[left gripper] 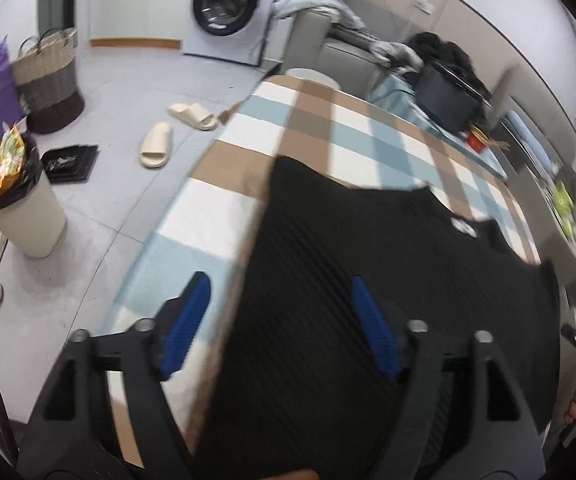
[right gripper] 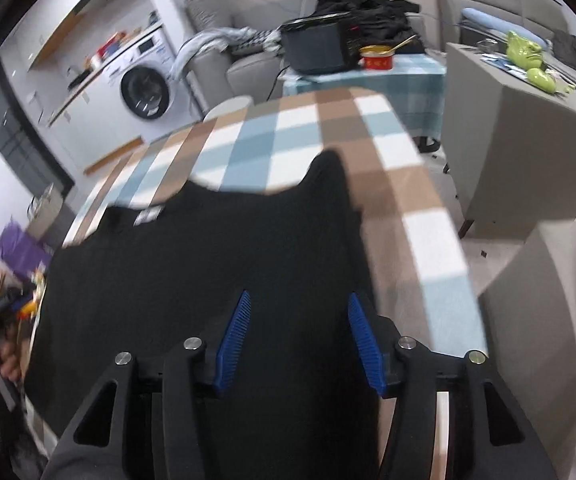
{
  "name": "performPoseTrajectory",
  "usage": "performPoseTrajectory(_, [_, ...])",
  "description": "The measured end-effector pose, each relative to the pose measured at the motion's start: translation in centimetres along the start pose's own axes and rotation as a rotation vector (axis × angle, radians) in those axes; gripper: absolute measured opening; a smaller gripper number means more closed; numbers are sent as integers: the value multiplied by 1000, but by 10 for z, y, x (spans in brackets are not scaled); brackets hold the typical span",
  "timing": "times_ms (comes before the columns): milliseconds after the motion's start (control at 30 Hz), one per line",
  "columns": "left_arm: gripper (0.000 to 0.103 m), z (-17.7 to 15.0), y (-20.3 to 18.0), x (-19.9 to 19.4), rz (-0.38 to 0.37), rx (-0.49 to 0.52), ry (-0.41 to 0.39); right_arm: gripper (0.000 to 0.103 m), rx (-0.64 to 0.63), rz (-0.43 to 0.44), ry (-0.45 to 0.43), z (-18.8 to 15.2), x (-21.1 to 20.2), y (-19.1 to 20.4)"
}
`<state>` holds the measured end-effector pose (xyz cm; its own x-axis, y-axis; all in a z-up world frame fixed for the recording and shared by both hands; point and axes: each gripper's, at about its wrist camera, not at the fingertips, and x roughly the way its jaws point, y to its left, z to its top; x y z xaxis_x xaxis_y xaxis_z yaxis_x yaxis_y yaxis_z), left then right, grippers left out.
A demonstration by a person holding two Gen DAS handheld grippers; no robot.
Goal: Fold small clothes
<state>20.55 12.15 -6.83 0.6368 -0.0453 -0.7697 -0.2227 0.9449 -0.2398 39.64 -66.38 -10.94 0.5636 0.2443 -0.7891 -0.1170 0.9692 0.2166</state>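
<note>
The black garment [left gripper: 367, 300] lies flat on the checked table [left gripper: 327, 128], its neckline at the far end. Above its near part, the left gripper [left gripper: 280, 320] and right gripper [right gripper: 295, 336] hover released, holding nothing. Matching grips on opposite edges should keep the fold square.

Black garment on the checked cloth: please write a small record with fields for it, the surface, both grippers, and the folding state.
garment: black garment, ribbed fabric, spread flat, a small white label near its far edge
surface: table with checked cloth, brown, white and pale blue
left gripper: left gripper open, above the garment's edge, nothing between its blue pads
right gripper: right gripper open, above the garment, holding nothing
folding state: no fold visible yet
</note>
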Motion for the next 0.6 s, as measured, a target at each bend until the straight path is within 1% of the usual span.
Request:
performPoseTrajectory(67, [83, -14, -12, -14, -18, 43, -1, 72, -30, 7, -4, -16, -11, 12])
performPoseTrajectory(100, [84, -22, -17, -21, -29, 59, -3, 74, -47, 4, -11, -22, -15, 17])
performPoseTrajectory(167, [87, -36, -27, -31, -46, 92, -3, 81, -85, -5, -22, -37, -23, 28])
performPoseTrajectory(333, [98, -72, -56, -44, -84, 192, 5, 82, -99, 24, -31, -66, -31, 39])
performPoseTrajectory(433, [99, -98, -78, -46, -117, 249, 15, 82, -123, 52, -28, -89, -31, 51])
performPoseTrajectory(500, [101, -111, -89, -47, -145, 279, 26, 82, -148, 59, -20, -102, -31, 58])
performPoseTrajectory(600, [102, -130, -107, -48, -154, 335, 30, 82, -204, 57, -13, -120, -32, 75])
